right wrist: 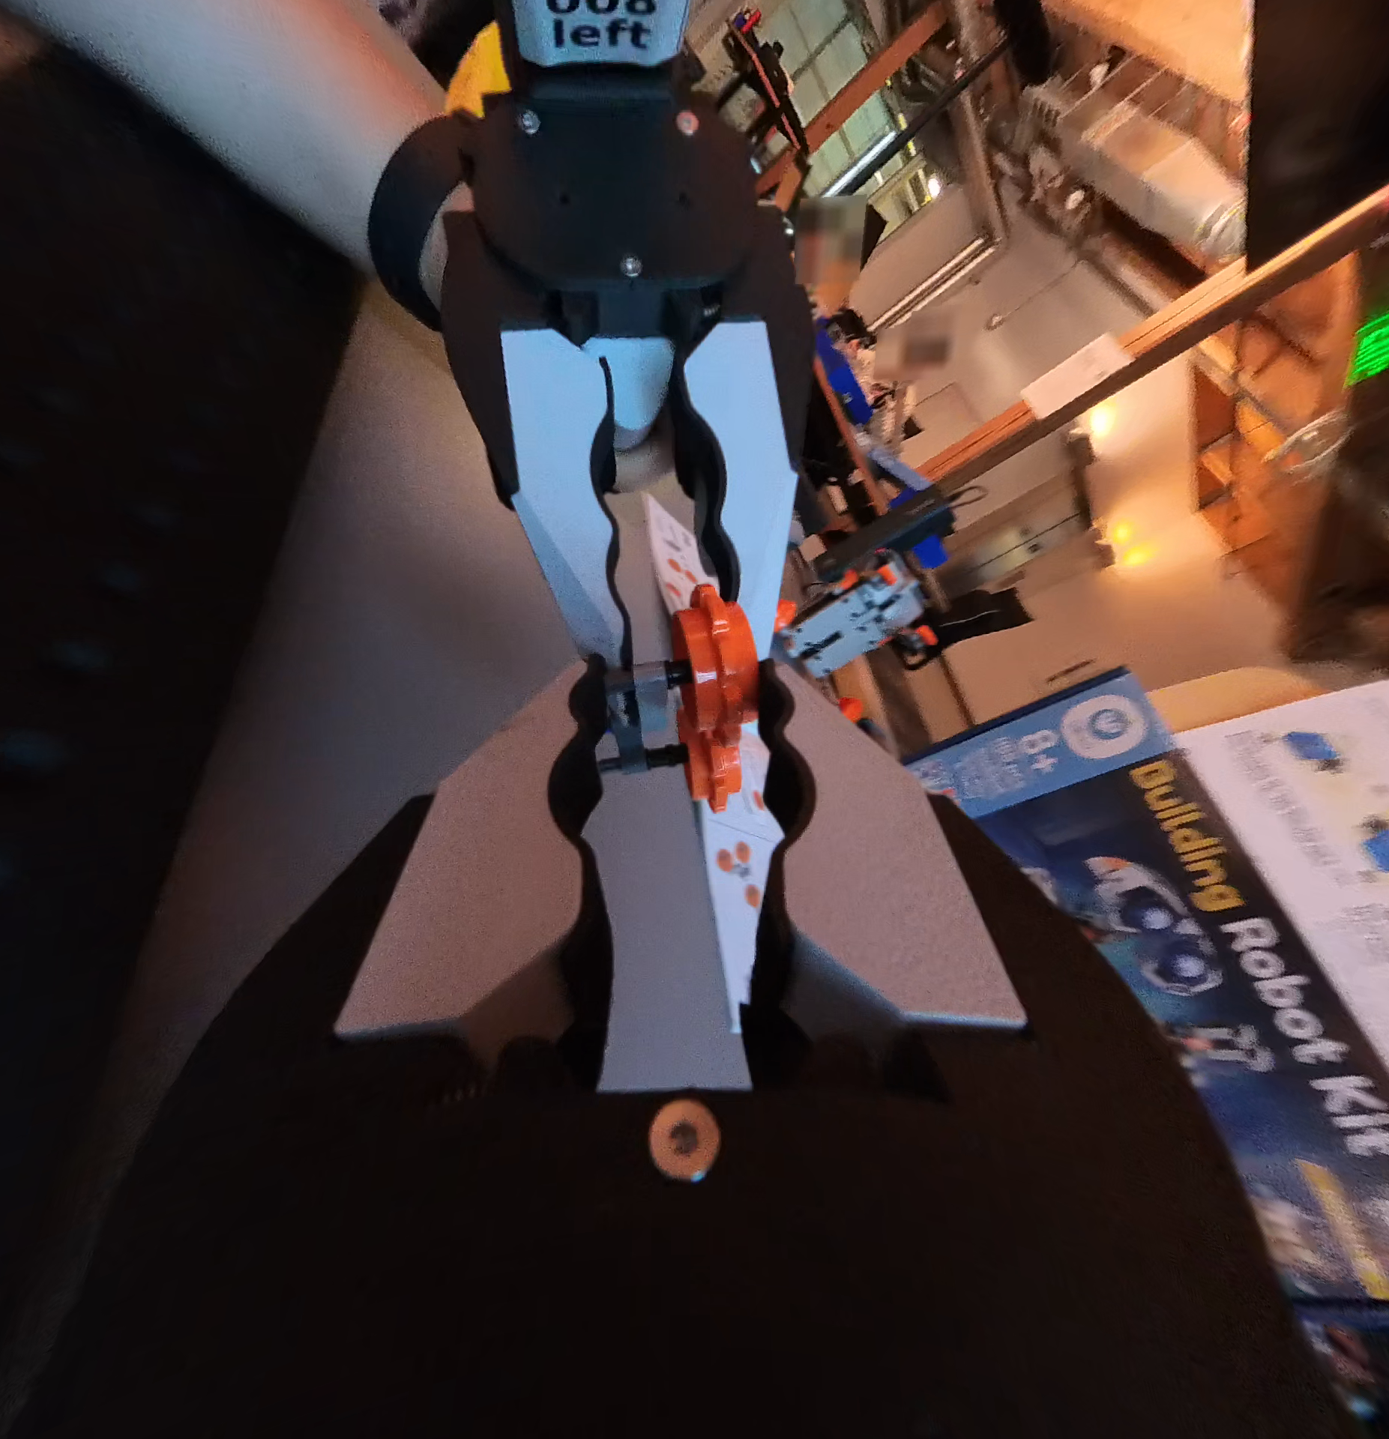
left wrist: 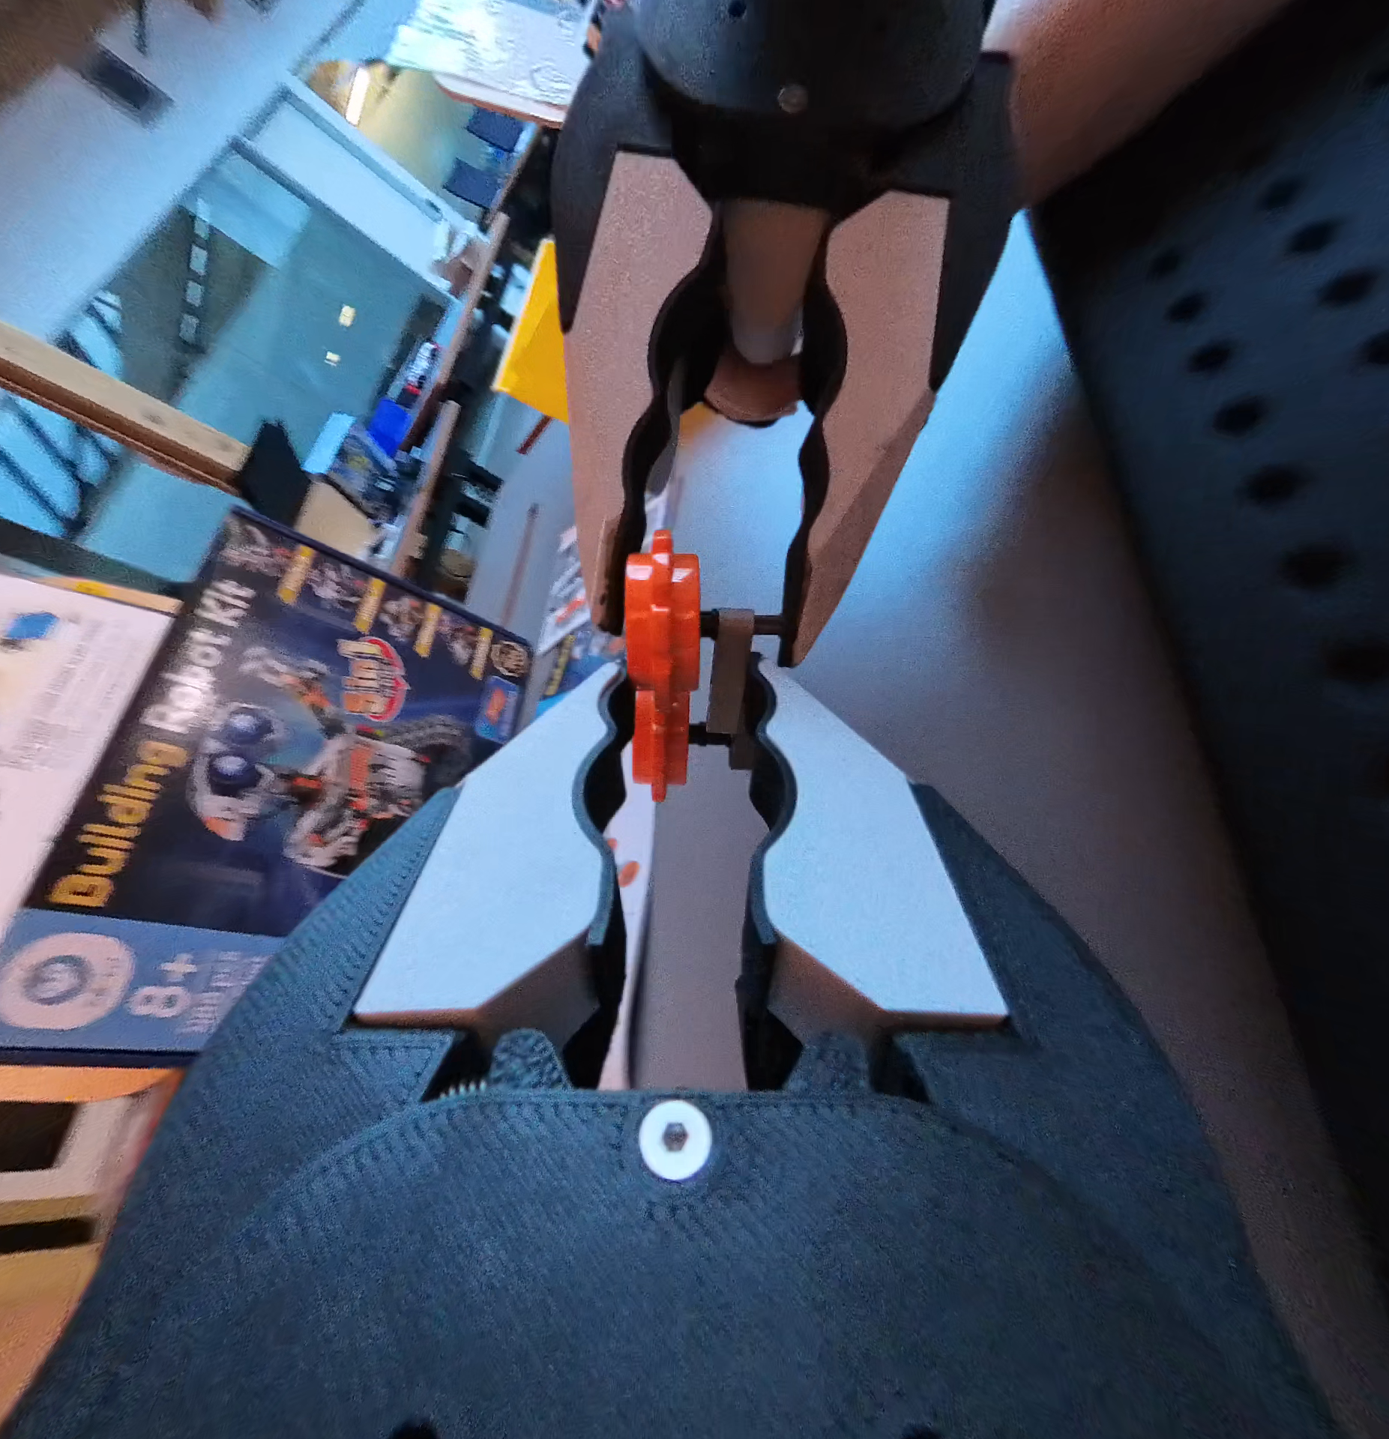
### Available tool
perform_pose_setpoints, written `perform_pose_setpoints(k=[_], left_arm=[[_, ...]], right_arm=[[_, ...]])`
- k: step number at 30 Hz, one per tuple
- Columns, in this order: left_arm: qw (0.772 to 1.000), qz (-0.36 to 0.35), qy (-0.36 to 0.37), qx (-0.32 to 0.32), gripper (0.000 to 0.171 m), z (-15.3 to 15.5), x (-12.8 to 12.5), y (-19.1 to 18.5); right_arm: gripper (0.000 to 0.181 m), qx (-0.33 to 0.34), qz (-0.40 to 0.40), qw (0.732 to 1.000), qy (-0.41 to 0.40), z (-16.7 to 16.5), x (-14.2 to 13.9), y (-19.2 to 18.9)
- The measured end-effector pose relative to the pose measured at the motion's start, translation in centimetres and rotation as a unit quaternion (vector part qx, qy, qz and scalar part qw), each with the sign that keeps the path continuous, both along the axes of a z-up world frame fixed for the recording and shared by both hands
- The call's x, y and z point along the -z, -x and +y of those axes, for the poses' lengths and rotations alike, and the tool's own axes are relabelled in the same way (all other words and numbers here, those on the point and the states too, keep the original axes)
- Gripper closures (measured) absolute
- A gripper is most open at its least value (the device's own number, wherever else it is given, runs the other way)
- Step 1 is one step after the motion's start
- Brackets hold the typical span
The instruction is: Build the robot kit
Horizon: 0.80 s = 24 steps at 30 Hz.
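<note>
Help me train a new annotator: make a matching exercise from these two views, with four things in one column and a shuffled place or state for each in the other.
Things
1. orange gears
2. grey beam
3. kit box
4. right gripper

Place or state
A. lies to the left of the left gripper in the left wrist view
B. links the two black axles
C. toothed pair, one on each axle
D. comes in from the top of the left wrist view, clamped on the upper gear and axle end

Pairs: 1-C, 2-B, 3-A, 4-D
</note>
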<state>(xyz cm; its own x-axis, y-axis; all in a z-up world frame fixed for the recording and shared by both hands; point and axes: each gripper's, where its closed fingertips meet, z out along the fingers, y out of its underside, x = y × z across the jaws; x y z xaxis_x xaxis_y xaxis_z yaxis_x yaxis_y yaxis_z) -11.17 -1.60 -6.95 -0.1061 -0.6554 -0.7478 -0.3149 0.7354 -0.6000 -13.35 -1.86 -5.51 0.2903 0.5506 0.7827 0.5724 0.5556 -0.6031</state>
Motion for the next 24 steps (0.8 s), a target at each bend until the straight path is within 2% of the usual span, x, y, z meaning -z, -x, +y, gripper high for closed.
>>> perform_pose_setpoints(k=[4, 9, 11, 15, 19, 24], left_arm=[[1.0, -0.021, -0.023, 0.0, 0.146, -0.1, -0.7, -0.1], [0.999, -0.011, -0.048, 0.003, 0.146, -0.2, -0.5, 0.0], [1.0, -0.002, -0.009, 0.001, 0.146, 0.0, -0.3, 0.1], [0.993, 0.018, 0.118, 0.006, 0.146, 0.3, 0.0, 0.4], [0.99, 0.065, 0.124, 0.006, 0.146, 0.3, 1.6, 0.6], [0.986, 0.081, 0.146, 0.027, 0.146, -0.5, 2.0, 0.8]], right_arm=[[0.143, -0.008, 0.018, 1.0, -0.013, -0.1, -0.7, 0.0], [0.142, -0.005, -0.008, 0.999, -0.033, -0.1, -0.3, 0.1], [0.142, 0.002, 0.003, 1.0, -0.02, 0.1, -0.4, 0.2], [0.142, 0.023, 0.017, 0.999, 0.02, 0.6, -0.4, 0.2], [0.142, 0.024, -0.015, 0.997, 0.066, 0.7, 1.3, 0.5], [0.143, -0.001, -0.008, 0.995, 0.097, 0.0, 1.5, 0.9]])
